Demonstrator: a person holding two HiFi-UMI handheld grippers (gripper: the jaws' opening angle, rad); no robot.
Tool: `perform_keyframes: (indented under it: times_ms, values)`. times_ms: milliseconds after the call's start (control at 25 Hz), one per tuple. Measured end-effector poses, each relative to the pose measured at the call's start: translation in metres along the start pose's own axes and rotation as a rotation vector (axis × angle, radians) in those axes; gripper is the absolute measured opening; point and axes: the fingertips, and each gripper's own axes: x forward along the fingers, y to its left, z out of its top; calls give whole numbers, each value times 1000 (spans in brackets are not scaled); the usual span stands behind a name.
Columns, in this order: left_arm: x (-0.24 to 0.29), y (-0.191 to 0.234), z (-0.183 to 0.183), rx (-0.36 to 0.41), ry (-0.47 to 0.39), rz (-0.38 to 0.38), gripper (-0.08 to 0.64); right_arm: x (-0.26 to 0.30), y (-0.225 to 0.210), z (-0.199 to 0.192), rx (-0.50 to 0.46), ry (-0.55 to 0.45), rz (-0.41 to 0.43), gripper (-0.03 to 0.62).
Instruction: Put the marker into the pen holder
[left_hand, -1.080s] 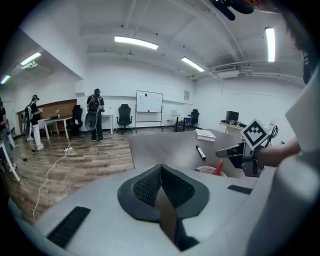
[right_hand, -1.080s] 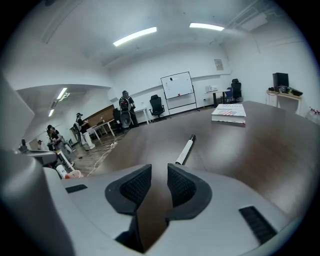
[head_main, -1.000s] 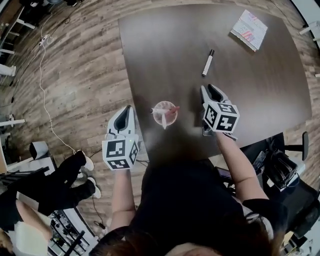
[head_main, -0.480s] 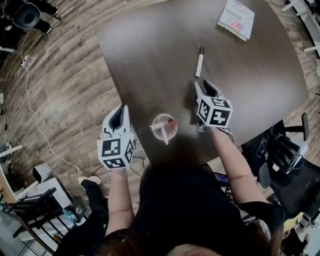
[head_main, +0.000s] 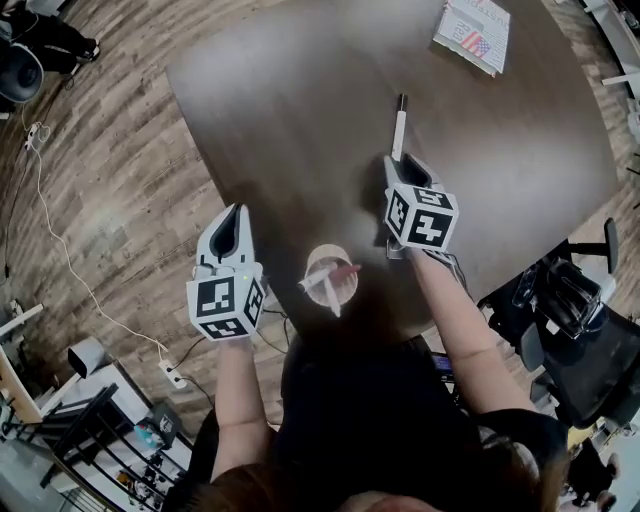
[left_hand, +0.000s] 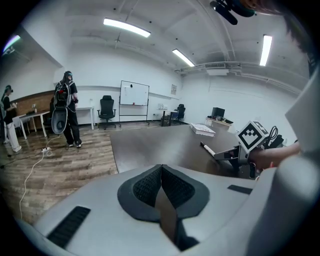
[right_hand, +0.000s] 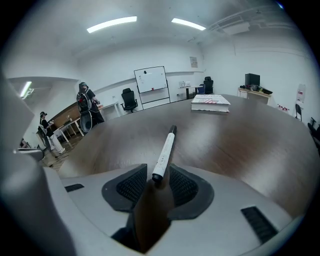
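Note:
A white marker (head_main: 398, 128) with a black cap lies on the dark table (head_main: 300, 110). My right gripper (head_main: 400, 162) sits at its near end. In the right gripper view the marker (right_hand: 165, 150) runs away from me, its near end in the gap of the right gripper (right_hand: 159, 170). The jaws have just been opening, and the pads do not press on the marker. The pen holder (head_main: 331, 276), a round cup with a red pen and white ones in it, stands near the table's front edge. My left gripper (head_main: 234, 212) (left_hand: 161, 167) is shut on nothing at the table's left edge.
A printed notebook (head_main: 472, 30) (right_hand: 210, 102) lies at the table's far right. Wood floor (head_main: 110, 200) lies left of the table, with a cable across it. A person (left_hand: 67, 107) stands far off by desks. Office chairs (head_main: 565, 300) stand at the right.
Both grippers have moved forward. The right one has come up to the marker's near end. The left one has advanced beside the table's left edge.

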Motion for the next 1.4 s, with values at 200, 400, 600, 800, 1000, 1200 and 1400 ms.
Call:
perform_keyframes:
  times_ms: [200,400,600,800,1000,1200,1400]
  values:
    - [10,3,-2,-17,4,-4,28,5,-4,-3,1,37,-41,158]
    - [17,3,-5,-30,11,-14,28,10,-5,-3,-30,54,-95,137]
    - [14,3,-9,-40,18,-11,28,9,-6,-3,-50,50,-97,130]
    - [6,8,-11,-42,18,-1,28,9,-1,-3,-78,44,-104,94]
    - [-7,10,-9,-42,4,11,28,-2,-2,-4,-89,26,-69,89]
    - [-23,10,-7,-37,-12,27,28,-26,-1,1,-153,-19,-37,87]
    - [-43,1,-8,-26,-29,45,28,-53,0,11,-232,-84,0,86]
